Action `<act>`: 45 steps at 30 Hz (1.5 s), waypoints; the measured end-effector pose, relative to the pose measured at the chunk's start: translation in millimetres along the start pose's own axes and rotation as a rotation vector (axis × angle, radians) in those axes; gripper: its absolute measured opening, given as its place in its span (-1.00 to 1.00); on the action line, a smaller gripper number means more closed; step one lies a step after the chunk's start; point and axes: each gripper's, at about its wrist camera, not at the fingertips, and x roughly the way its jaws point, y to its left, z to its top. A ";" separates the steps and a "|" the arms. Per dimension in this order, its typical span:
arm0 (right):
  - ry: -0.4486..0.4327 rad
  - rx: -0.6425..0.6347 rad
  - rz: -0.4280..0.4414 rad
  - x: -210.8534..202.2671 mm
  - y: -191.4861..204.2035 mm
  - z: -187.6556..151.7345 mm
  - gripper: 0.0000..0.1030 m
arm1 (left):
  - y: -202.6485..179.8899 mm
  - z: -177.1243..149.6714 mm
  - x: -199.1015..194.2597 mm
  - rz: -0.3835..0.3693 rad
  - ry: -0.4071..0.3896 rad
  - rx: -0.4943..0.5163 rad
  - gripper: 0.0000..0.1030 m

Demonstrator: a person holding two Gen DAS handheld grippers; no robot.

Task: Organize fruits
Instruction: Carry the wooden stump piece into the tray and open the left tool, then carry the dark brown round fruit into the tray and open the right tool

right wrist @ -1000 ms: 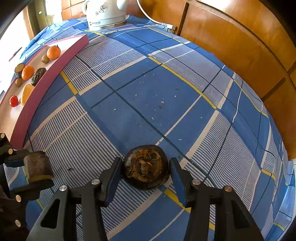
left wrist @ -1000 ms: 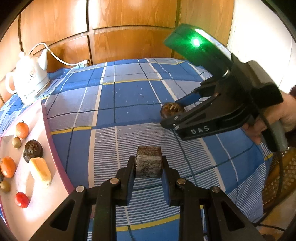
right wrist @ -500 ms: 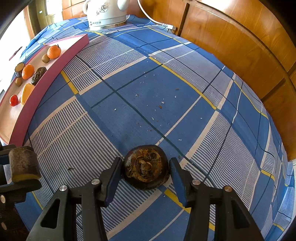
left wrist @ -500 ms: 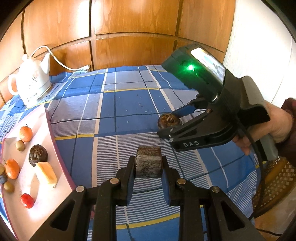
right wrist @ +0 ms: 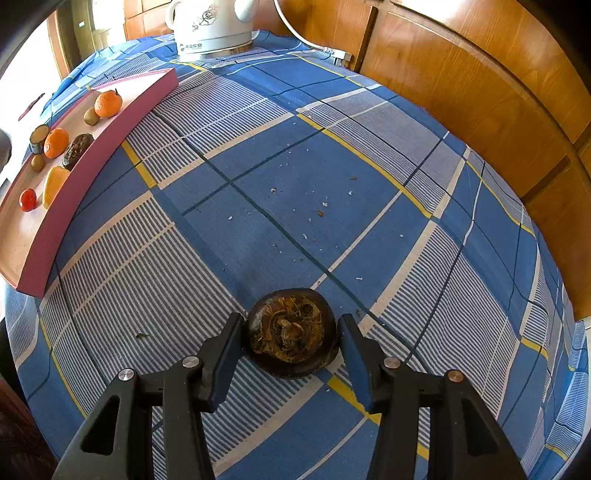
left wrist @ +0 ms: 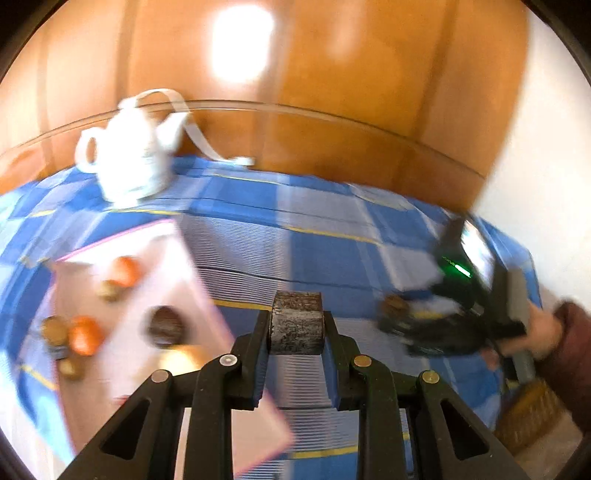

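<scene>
We see the left gripper (left wrist: 296,328) clenched on a dark, rough cylindrical fruit piece (left wrist: 296,322), held at the centre of the blurred left wrist view above the blue plaid cloth (left wrist: 317,254). To the frame's left lies the pink tray (right wrist: 107,142) with tangerines (right wrist: 108,103) and other small fruits. In the right wrist view, the right gripper (right wrist: 291,349) straddles a round brown fruit (right wrist: 291,332) resting on the cloth at lower centre; whether its pads press the fruit we cannot tell. A white kettle (right wrist: 212,27) stands at the top.
</scene>
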 end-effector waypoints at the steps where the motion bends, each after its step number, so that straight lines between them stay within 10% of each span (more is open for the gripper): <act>1: 0.000 -0.002 -0.001 0.3 -0.8 0.4 0.02 | 13.4 1.3 -3.2 0.024 -0.005 -0.031 -0.50; 12: 0.006 -0.013 -0.021 0.2 0.6 0.0 0.02 | 123.2 -14.6 10.1 0.186 0.047 -0.268 -0.50; 45: 0.003 -0.003 -0.037 -0.4 3.0 -1.4 0.02 | 87.2 -34.6 -10.2 0.315 0.025 -0.211 -0.24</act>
